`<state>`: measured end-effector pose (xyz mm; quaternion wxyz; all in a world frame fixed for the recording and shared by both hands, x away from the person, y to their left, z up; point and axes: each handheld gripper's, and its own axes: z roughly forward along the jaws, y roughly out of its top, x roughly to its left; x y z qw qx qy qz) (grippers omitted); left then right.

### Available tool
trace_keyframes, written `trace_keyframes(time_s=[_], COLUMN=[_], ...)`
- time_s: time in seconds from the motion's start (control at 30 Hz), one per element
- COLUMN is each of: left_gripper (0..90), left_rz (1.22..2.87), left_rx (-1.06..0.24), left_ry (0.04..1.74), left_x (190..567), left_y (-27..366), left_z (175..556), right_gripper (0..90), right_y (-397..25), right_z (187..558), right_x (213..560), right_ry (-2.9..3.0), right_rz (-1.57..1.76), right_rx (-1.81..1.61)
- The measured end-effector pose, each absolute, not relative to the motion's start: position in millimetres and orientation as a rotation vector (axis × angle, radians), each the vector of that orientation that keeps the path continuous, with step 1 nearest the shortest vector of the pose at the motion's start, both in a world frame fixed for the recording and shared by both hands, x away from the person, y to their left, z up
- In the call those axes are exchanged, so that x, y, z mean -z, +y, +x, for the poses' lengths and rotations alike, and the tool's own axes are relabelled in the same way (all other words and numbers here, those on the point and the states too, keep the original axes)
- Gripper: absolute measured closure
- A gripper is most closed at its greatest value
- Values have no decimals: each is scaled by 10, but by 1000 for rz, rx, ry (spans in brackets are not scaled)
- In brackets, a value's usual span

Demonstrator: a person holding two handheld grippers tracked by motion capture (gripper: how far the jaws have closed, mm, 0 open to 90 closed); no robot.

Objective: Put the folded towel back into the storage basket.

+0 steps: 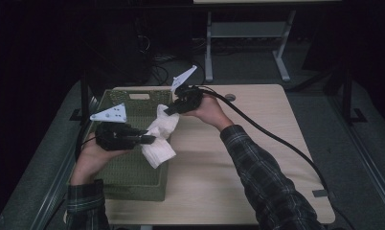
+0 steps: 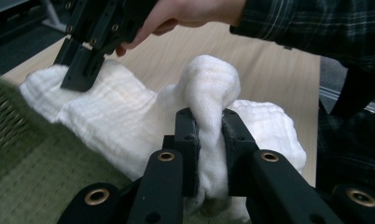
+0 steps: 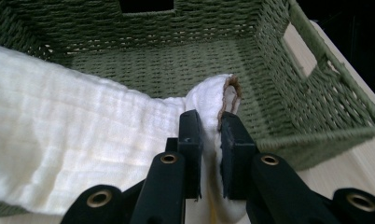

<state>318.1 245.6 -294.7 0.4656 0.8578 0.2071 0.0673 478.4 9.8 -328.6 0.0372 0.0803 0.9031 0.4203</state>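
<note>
Pinching white cloth over green basket, left claw, right claw, brown hem in right gripper view.

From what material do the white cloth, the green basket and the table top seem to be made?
White cloth: soft woven cotton, probably gauze or waffle weave; fine ribbed lines show, and one corner has a brown stitched edge. Green basket: woven cord or paper rope, matt; its plaited strands are clear. Table top: pale wood-look surface, likely laminate; smooth with faint grain.

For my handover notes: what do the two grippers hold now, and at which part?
Both hold one white waffle-textured cloth: the left gripper pinches a bunched fold, the right gripper the brown-stitched edge.
</note>
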Motion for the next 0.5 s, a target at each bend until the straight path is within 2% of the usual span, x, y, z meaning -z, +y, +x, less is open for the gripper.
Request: trace_keyframes(time_s=[0.5], left_gripper=[785], left_rz=[2144], left_rx=[-177], left_ry=[584], left_x=[3116], left_y=[2763], left_z=[3193], right_gripper=[800], right_y=[483], right_z=[4840], right_x=[3460], right_ry=[2785], right_rz=[248], right_rx=[-1309])
